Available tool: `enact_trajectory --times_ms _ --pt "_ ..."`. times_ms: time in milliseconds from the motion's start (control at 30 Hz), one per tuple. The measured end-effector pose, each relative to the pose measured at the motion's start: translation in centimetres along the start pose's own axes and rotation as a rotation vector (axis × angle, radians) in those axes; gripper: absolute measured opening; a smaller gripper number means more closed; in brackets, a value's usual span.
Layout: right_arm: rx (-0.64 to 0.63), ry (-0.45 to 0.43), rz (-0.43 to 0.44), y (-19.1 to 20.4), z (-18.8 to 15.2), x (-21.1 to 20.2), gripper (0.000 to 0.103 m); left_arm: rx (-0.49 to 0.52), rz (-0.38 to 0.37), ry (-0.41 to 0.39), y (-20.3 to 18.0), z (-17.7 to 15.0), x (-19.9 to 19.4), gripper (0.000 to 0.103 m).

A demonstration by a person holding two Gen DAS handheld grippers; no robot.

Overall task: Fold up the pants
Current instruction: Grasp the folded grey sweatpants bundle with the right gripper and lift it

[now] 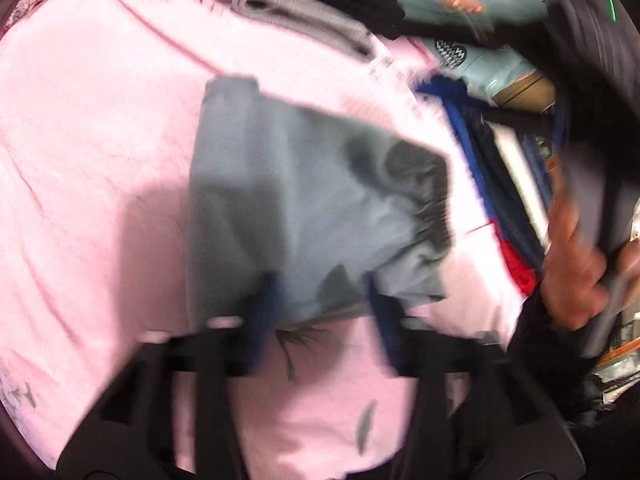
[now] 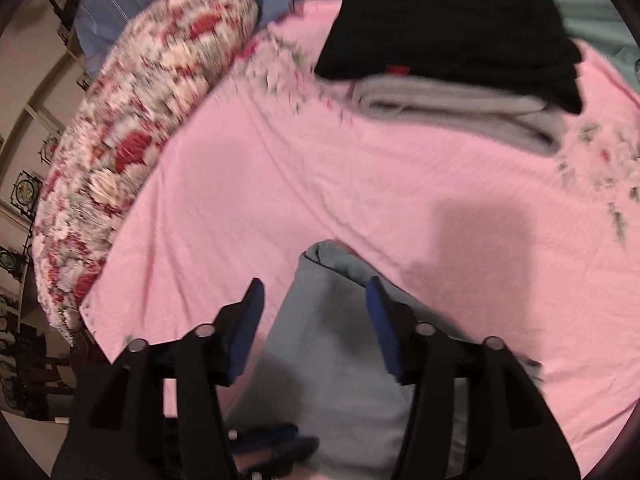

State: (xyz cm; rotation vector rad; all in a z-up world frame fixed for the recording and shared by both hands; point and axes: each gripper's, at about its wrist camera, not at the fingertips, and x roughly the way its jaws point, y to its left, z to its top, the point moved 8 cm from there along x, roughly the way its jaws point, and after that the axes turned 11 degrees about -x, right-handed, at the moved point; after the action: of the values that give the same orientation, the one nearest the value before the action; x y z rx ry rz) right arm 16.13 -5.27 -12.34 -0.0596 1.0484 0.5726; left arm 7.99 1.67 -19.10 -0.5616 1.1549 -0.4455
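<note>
Both tools look alike: the left tool (image 1: 320, 312) and the right tool (image 2: 316, 320) have matte black angular frames with triangular cut-outs, blue pads on the inner finger faces, and round silver pins at the finger pivots. At three o'clock in the left view, a bare-skinned hand (image 1: 576, 276) shows above a dark sleeve (image 1: 548, 344).

we can't make out much in the left wrist view, it's all motion blur, folded grey-blue fabric pants (image 1: 304, 208) smeared, hand on the right (image 1: 576, 276) just a blur, right view cuts the pants (image 2: 340, 380) off at the bottom
</note>
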Motion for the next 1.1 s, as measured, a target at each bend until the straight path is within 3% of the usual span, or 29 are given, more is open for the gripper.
enact_trajectory --times_ms 33,100,167,333,433,500,600,700,967,1100 --pt "0.007 -0.022 -0.001 -0.6 -0.6 -1.2 0.079 0.002 -0.009 -0.054 -0.1 0.4 -1.4 0.085" --pt "0.04 -0.066 -0.013 -2.2 -2.9 -3.5 0.085 0.006 -0.015 -0.126 0.1 1.3 -3.7 0.087" --pt "0.117 -0.092 -0.032 -4.5 -6.0 -5.2 0.088 -0.031 -0.026 -0.126 0.9 2.4 -4.3 0.087" --pt "0.397 -0.089 0.041 -9.9 -13.7 -5.9 0.088 -0.157 -0.044 -0.031 3.4 4.1 -1.7 0.087" --pt "0.448 -0.079 0.11 -10.6 -16.1 -5.6 0.088 -0.215 -0.067 0.054 5.1 4.6 0.4 0.087" --pt "0.451 -0.074 0.147 -10.6 -16.8 -5.4 0.088 -0.218 -0.081 0.051 5.1 4.9 1.1 0.087" --pt "0.459 -0.058 0.192 -10.4 -17.0 -4.5 0.088 -0.234 -0.137 0.118 4.1 5.6 3.0 0.087" --pt "0.458 -0.048 0.203 -10.3 -16.6 -3.4 0.088 -0.223 -0.133 0.136 3.2 6.6 4.3 0.088" --pt "0.464 -0.049 0.231 -10.6 -15.9 -1.8 0.088 -0.152 -0.236 0.162 1.9 7.2 5.3 0.099" --pt "0.446 -0.079 0.335 -10.4 -14.0 -0.3 0.092 -0.096 -0.226 0.142 1.3 6.6 5.3 0.098"
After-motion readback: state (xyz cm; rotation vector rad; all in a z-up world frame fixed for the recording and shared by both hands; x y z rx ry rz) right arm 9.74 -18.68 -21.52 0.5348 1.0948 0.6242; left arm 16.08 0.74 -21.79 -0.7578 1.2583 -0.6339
